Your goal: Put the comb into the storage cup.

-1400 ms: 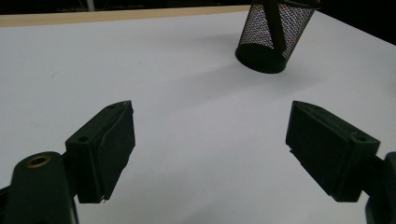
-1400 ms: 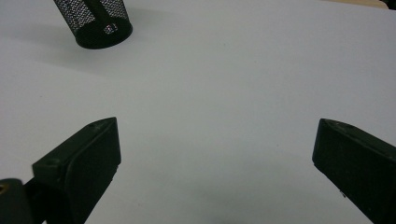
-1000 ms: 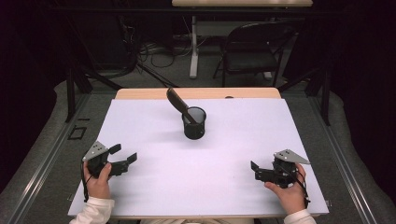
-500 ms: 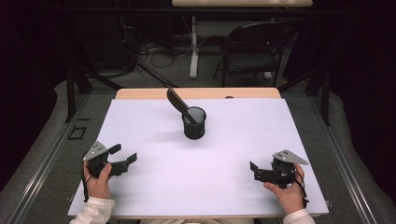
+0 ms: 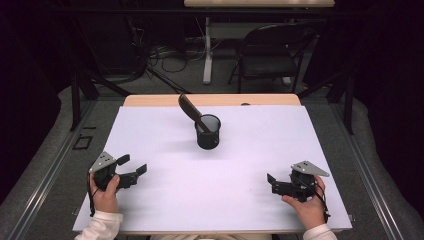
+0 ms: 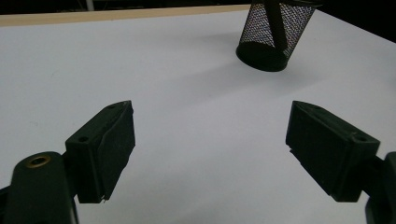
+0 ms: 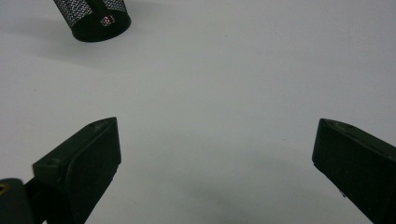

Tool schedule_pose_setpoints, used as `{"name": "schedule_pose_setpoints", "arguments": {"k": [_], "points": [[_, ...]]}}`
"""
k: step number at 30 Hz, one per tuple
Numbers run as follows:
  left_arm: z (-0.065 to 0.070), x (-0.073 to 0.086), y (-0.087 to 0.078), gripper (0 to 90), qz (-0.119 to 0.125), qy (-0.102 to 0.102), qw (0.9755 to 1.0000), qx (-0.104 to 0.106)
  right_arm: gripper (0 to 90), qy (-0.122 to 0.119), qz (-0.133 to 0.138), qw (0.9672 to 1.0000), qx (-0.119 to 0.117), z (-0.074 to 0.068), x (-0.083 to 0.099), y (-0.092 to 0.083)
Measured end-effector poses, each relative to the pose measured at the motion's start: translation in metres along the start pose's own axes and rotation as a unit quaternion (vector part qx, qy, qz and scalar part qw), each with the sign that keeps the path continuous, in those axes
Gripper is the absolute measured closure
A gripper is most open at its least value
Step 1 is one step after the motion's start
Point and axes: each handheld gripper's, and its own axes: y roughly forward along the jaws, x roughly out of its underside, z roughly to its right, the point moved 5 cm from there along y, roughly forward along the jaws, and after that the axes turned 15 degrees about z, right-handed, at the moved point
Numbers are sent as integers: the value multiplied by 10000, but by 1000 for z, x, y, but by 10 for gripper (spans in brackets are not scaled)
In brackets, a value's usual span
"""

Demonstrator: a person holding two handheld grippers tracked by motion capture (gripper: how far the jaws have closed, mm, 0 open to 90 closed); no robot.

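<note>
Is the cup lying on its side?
No, in the high view the mesh cup stands upright on the white table, with a dark tool leaning out of its open top.

One mesh cup, one tool, two grippers

- A table with a pale wooden top carried everything; the wood showed only as a strip along the far edge.
- A white sheet lay flat on it, covering the top from the near edge almost to the far one.
- A black mesh cup stood upright on the sheet, far of the middle.
- A dark flat tool stood in the cup, leaning far and left.
</note>
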Motion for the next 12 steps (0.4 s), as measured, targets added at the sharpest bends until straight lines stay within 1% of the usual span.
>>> {"name": "schedule_pose_setpoints", "arguments": {"k": [12], "points": [[-1, 0, 0, 161, -1, -34, 10000, -9, 8, 7, -22, 10000, 37, 2, 2, 1]]}}
